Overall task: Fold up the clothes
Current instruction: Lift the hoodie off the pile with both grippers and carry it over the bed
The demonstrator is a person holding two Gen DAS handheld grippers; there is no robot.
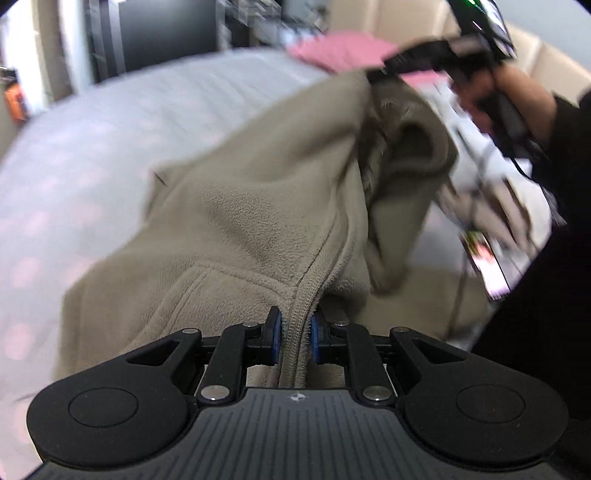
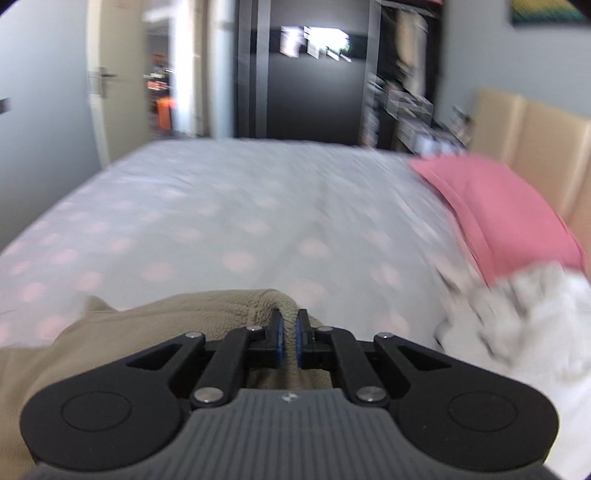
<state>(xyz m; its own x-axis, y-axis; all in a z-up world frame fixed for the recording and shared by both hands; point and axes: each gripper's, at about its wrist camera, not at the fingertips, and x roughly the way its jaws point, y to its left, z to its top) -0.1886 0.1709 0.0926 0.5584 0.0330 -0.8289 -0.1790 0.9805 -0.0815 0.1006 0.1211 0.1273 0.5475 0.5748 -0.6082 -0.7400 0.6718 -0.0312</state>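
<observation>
Fleece jacket [image 1: 258, 206] in both grippers

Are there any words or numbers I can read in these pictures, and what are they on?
None can be read.
Small emblem on the left gripper body: a mark, no letters.
Bright phone screen beside the beige fleece jacket: too blurred.
Picture on the wall: too blurred.

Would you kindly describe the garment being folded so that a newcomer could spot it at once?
Start at the wide bed with the pale pink-spotted cover. Over its near edge hangs the beige fleece zip-up jacket, pinched by the left tongs and the right tongs. Unlike the pink pillow and white crumpled cloth, it is khaki and fuzzy.
</observation>
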